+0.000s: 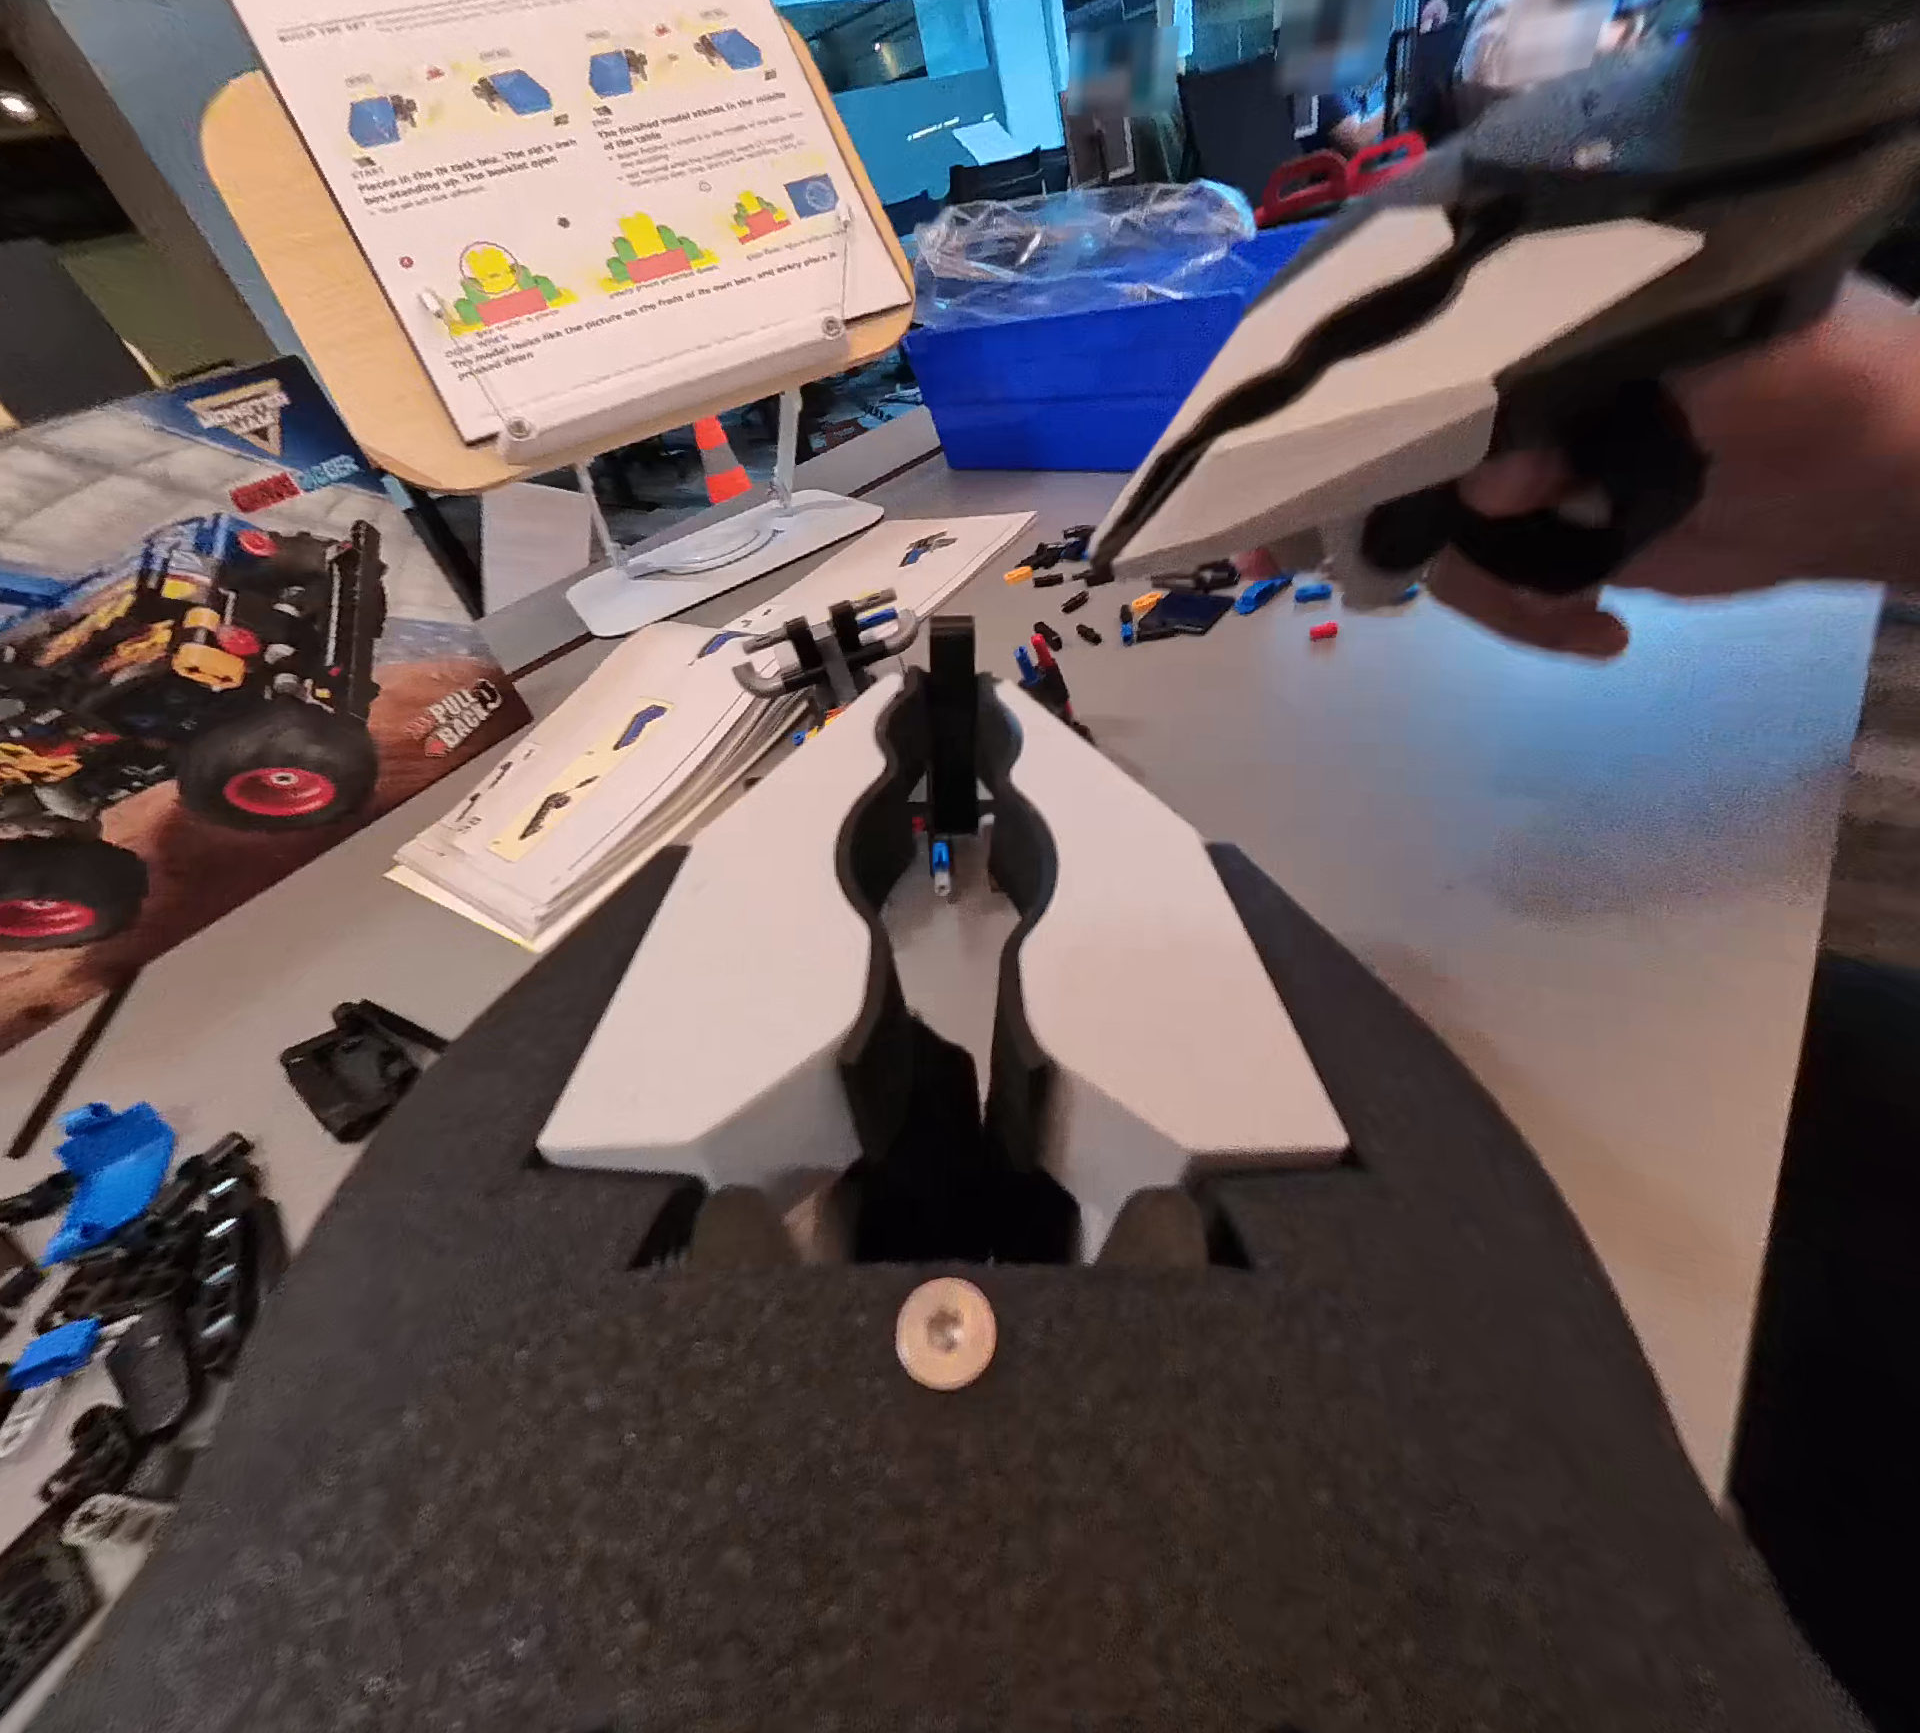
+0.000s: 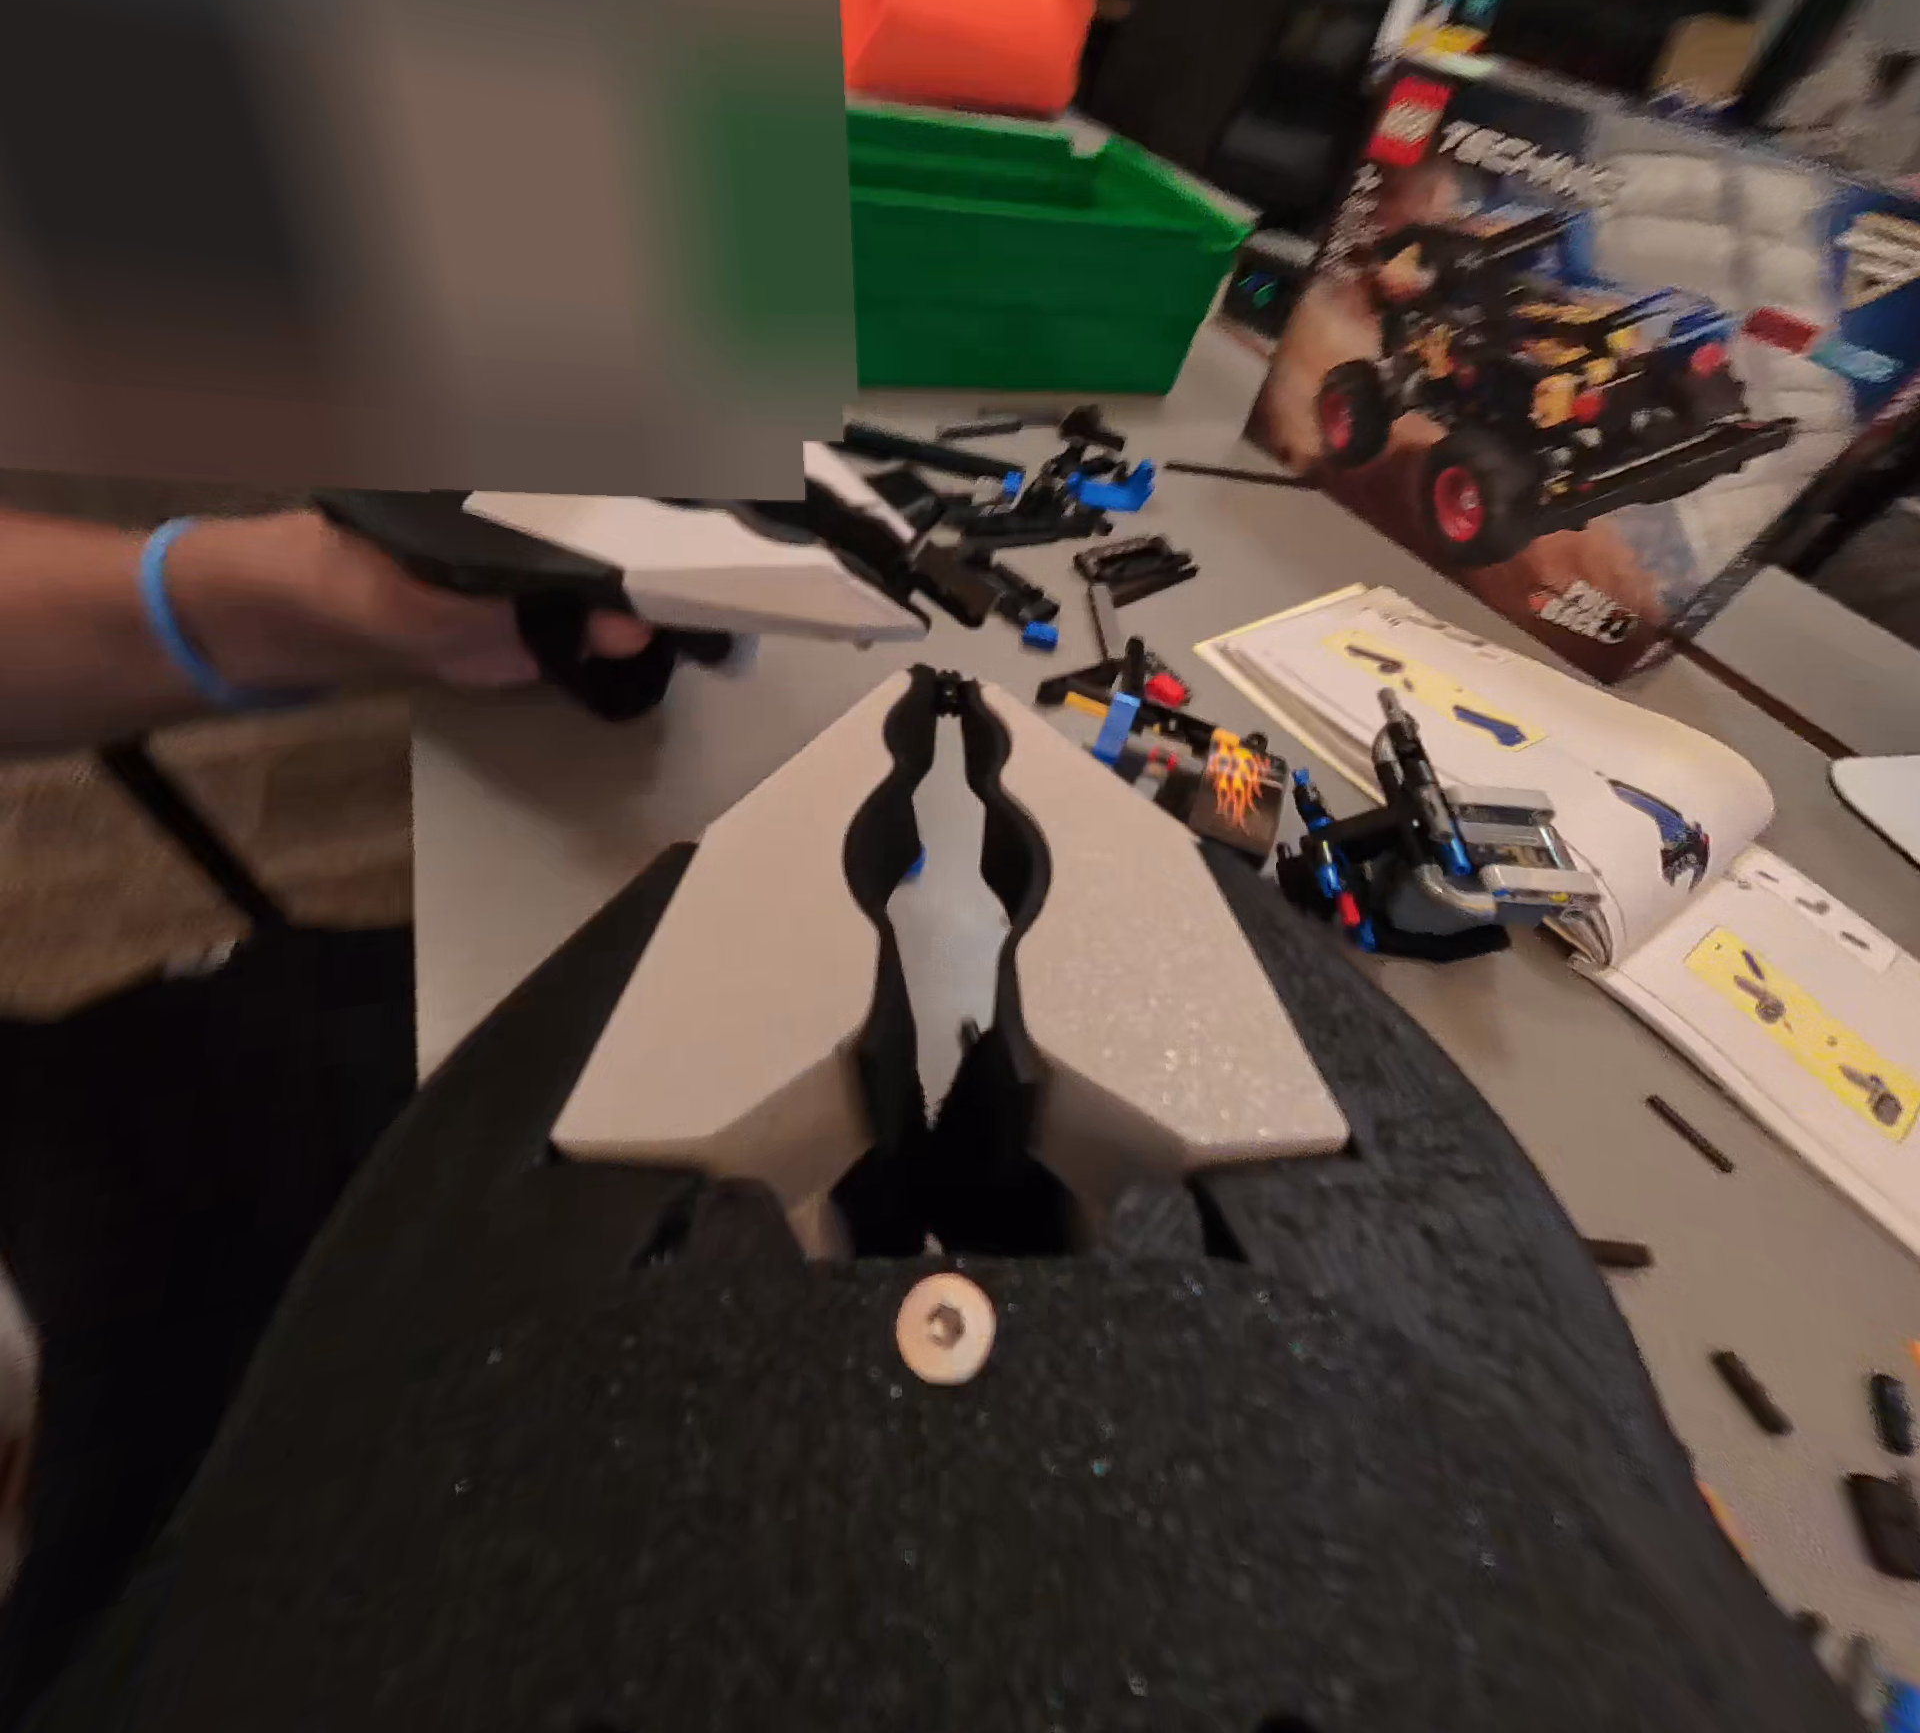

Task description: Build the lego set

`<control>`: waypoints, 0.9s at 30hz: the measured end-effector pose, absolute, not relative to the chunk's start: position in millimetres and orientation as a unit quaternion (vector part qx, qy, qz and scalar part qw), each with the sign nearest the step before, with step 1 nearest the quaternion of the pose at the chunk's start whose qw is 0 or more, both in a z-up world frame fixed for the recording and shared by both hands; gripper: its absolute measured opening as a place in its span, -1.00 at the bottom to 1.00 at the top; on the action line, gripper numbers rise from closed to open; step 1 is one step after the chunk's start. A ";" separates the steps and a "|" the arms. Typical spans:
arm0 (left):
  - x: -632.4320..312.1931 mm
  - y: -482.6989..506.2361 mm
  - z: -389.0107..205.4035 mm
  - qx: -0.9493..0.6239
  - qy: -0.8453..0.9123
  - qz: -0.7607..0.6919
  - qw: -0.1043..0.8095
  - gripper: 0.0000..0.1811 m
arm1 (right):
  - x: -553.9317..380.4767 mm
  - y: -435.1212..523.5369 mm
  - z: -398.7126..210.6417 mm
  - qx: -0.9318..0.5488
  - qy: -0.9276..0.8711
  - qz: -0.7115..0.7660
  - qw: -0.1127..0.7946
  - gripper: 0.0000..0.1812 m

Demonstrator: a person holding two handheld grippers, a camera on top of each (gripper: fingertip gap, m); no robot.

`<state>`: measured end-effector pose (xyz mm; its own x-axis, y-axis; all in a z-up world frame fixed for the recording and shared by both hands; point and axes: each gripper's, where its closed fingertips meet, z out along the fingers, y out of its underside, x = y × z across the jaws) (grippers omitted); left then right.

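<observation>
Left gripper [image 1: 951,707] clamps black beam [image 1: 952,727] | right gripper [image 2: 948,691] pinches black pin [image 2: 947,691]

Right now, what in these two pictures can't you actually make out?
- Left wrist view: whatever the blue bin holds is hidden by crumpled clear plastic.
- Right wrist view: the tiny black piece in the right gripper is too small to identify.
- Left wrist view: the pile of black and blue parts is cut off by the left edge.

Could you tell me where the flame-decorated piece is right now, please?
In the right wrist view, the flame piece lies on the table just right of the right claw, between it and the open booklet.
</observation>
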<state>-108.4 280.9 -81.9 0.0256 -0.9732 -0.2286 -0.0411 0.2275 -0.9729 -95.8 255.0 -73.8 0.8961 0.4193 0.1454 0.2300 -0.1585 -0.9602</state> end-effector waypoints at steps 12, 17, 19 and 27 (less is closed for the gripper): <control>-113.0 277.1 -71.7 -0.467 0.521 -0.481 0.528 -0.94 | -125.0 276.0 -59.6 -0.717 -0.078 0.084 0.688 -0.96; -114.8 279.3 -68.6 -0.473 0.508 -0.501 0.517 -0.93 | -126.0 281.0 -56.8 -0.703 -0.077 0.015 0.707 -0.96; -115.1 281.2 -67.7 -0.476 0.503 -0.502 0.518 -0.93 | -126.3 282.8 -56.1 -0.699 -0.078 -0.008 0.711 -0.96; -116.1 282.8 -66.0 -0.482 0.492 -0.529 0.496 -0.93 | -124.8 286.3 -54.4 -0.689 -0.092 -0.047 0.717 -0.96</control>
